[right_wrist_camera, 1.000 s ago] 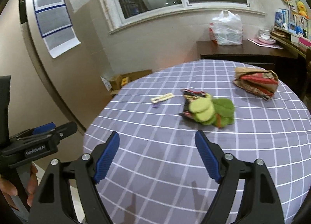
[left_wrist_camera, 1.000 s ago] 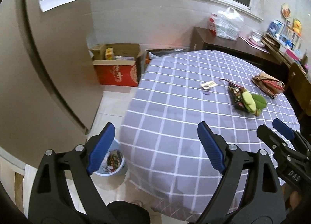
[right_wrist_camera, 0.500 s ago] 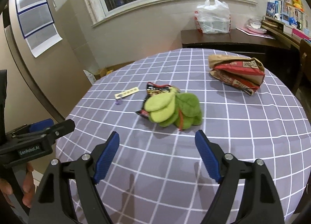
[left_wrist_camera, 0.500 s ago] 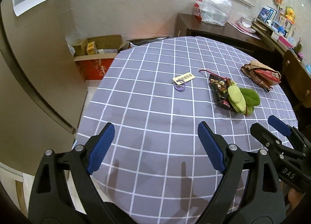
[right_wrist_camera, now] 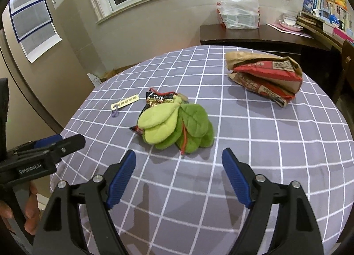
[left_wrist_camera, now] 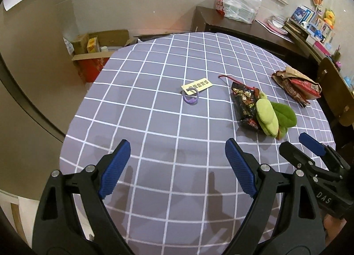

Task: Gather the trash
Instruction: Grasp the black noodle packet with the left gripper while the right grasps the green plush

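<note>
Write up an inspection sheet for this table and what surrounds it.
Surface: round table, purple checked tablecloth.
Job's things: dark snack wrapper under green leaf plush; crumpled red-brown packaging far right.
Clutter: yellow tag on purple ring.
Grippers: left gripper and right gripper open, empty, above the cloth.
Cables: nothing seen.
Surroundings: cardboard boxes on floor; white plastic bag on dark sideboard.

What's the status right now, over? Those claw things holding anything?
Left gripper open, empty. Right gripper open, empty, above the table. Black snack wrapper untouched, green leaf plush lying partly on it. Crumpled red bag farther back, unobstructed.
</note>
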The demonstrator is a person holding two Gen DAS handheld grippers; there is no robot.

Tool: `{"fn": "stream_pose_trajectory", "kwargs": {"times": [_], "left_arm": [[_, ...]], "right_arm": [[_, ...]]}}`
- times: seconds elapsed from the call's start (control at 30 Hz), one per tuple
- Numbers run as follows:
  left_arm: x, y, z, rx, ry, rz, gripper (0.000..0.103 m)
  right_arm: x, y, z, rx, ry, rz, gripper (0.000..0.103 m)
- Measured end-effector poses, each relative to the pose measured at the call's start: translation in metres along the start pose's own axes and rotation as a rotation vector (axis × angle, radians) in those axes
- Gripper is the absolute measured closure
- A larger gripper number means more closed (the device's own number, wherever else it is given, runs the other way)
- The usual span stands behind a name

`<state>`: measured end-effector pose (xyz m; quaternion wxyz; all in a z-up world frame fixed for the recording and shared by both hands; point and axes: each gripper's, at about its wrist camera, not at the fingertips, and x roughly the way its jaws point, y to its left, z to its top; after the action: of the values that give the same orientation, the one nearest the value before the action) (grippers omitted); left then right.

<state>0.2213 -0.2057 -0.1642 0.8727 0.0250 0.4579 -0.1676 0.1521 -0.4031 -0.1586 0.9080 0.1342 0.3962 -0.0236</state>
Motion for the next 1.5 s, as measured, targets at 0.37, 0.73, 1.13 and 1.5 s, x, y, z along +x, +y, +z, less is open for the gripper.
{"fn": "stream_pose_trajectory", "kwargs": {"times": [0.37,0.73,1.13,1.5], "left_arm": [[0.012,-0.006,0.024,-0.009,-0.013,-0.038,0.017],[0.046,-0.066,0.031,0.086,0.028,-0.093,0.017],[0.065,-0.104,0.028,0.216,0.033,-0.045,0.066],[0.018,-0.062,0.013,0.114,-0.025,-0.144,0.086]], "right_arm": [[0.043,-0.005,0.038,0.000,0.017,-0.015,0.026],[0.018,-0.039,0.031,0.068,-0.062,-0.050,0.086],[0.012,-0.051,0.024,0.080,-0.064,0.018,0.086],[-0.012,-0.020,0.025,0.047,-0.086,0.101,0.090]]}}
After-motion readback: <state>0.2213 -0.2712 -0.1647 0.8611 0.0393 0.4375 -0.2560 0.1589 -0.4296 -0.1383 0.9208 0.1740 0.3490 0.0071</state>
